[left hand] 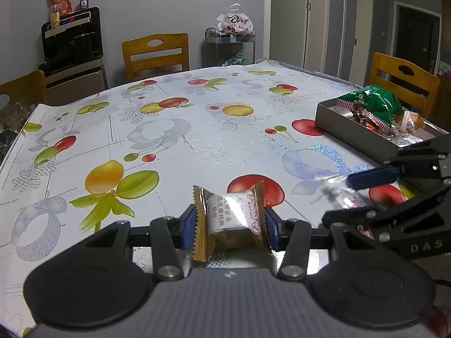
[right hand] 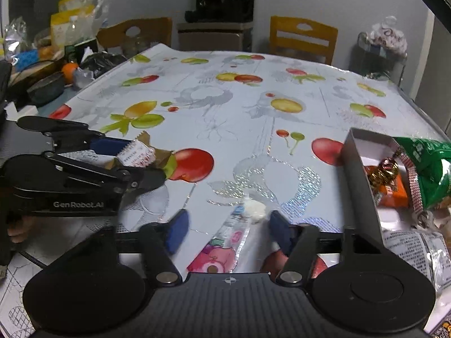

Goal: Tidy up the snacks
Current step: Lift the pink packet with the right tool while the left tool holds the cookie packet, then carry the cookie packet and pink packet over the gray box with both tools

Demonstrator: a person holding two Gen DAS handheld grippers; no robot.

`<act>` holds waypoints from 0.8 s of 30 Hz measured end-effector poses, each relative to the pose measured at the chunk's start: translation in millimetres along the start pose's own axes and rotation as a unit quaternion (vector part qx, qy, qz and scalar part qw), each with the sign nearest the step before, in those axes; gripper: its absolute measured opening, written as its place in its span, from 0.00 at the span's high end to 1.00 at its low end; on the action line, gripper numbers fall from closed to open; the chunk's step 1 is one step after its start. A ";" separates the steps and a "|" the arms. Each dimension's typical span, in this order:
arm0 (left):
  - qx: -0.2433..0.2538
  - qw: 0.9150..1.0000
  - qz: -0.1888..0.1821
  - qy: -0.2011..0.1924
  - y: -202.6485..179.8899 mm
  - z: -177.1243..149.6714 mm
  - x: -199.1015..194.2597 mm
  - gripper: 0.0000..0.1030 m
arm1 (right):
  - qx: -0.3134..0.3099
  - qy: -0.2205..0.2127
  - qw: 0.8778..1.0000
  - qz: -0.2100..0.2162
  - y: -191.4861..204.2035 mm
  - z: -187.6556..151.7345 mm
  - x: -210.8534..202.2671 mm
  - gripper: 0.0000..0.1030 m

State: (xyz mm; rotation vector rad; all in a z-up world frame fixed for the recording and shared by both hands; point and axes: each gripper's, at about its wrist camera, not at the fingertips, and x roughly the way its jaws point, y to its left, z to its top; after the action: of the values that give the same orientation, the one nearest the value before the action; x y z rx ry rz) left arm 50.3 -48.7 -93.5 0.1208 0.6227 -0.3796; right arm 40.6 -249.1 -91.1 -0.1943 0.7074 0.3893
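My left gripper [left hand: 229,226] is shut on a gold-and-white wrapped candy [left hand: 234,219], held just above the fruit-print tablecloth; it also shows in the right wrist view [right hand: 138,155]. My right gripper [right hand: 227,225] is open, its blue pads either side of a clear-wrapped snack with a white round piece [right hand: 253,211] that lies on the table. That snack appears blurred in the left wrist view [left hand: 338,191], beside the right gripper's blue finger [left hand: 372,176]. A grey box [left hand: 352,129] at the right holds a green bag [left hand: 372,101] and several wrapped snacks.
Wooden chairs [left hand: 156,55] stand around the table. A black appliance [left hand: 73,45] and a metal cart [left hand: 229,46] with a bag stand by the far wall. Clutter with an orange [right hand: 69,70] sits left of the table. Printed packets [right hand: 414,248] lie by the box.
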 end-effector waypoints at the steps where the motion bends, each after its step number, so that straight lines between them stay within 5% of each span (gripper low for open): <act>1: 0.000 1.000 0.000 0.000 0.0 -0.1 -0.1 0.54 | -0.007 -0.003 1.000 -0.001 1.5 0.1 -0.5 0.65; 6: 0.001 1.000 0.000 -0.002 0.2 -0.2 0.0 0.54 | -0.018 -0.018 1.000 -0.006 3.2 -3.3 -3.5 0.84; 10: 0.009 1.000 0.007 -0.003 -2.6 -0.3 -0.4 0.54 | -0.011 -0.029 1.000 -0.006 -1.6 -5.8 -10.3 0.89; 24: 0.026 0.999 0.037 0.002 -20.0 2.9 -3.0 0.62 | 0.011 -0.078 0.997 0.000 -25.7 -13.0 -45.6 0.93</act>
State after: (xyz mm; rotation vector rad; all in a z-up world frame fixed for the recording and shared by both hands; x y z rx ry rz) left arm 42.0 -67.0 -89.4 0.1925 0.6100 -0.3249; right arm 11.8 -289.3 -69.3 -0.1423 0.5585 0.3915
